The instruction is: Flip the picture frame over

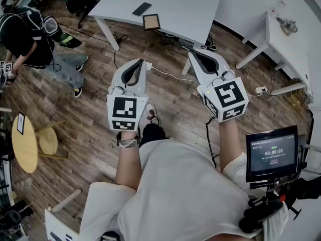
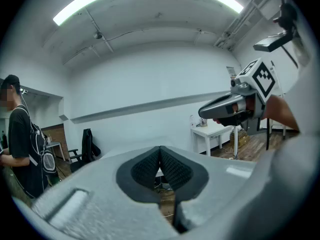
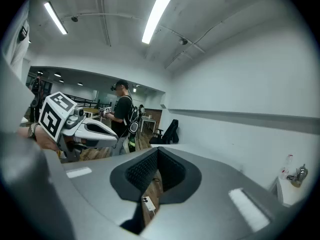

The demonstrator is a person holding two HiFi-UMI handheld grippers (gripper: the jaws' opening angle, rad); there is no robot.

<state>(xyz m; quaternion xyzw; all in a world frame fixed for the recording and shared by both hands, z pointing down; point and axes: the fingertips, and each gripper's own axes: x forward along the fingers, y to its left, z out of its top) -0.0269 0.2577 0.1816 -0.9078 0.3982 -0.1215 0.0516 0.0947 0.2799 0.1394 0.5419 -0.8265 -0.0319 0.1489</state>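
Note:
A small picture frame (image 1: 151,21) with a dark rim lies flat near the front edge of the white table (image 1: 185,4), seen in the head view. Both grippers are held in the air over the wooden floor, well short of the table. My left gripper (image 1: 142,64) points toward the table, jaws closed tip to tip with nothing between them (image 2: 160,151). My right gripper (image 1: 194,52) is beside it, also shut and empty (image 3: 157,154). The frame does not show in either gripper view.
A dark phone (image 1: 142,8) lies on the table next to the frame. Cables and a power strip (image 1: 173,77) lie on the floor under the table. A second white table (image 1: 288,49) stands right. A person (image 1: 22,34) stands far left, near a round yellow stool (image 1: 25,143).

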